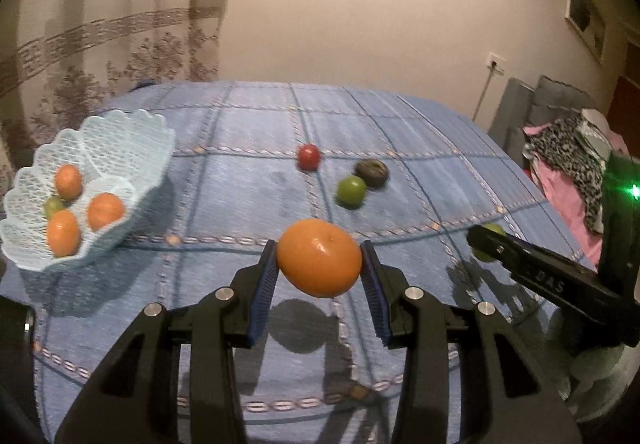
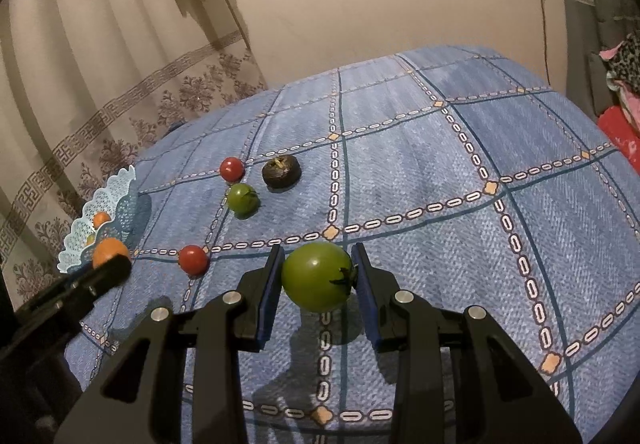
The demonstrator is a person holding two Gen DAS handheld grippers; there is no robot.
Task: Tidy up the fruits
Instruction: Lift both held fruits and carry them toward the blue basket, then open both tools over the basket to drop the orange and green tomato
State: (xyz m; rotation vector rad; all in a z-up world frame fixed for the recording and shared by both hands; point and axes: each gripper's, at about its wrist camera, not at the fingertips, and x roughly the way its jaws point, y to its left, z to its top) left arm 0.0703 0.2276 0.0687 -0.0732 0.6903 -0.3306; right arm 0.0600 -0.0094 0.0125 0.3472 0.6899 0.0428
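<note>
- A round orange fruit (image 1: 319, 263) is clamped between the blue-padded jaws of the left gripper (image 1: 319, 264), raised above the blue checked tablecloth (image 1: 248, 171).
- A round green tomato (image 2: 318, 276) is gripped by the right gripper (image 2: 318, 276).
- A pale blue lattice plastic basket (image 1: 132, 147) is seen far left.

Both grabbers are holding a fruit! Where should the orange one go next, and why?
Probably left, over to the basket. The left hand-held gripper grips the orange above the cloth, and the basket on its left already holds three oranges, so it likely belongs there too.

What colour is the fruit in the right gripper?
Green; the fruit in the right gripper shows best in the right wrist view.
</note>
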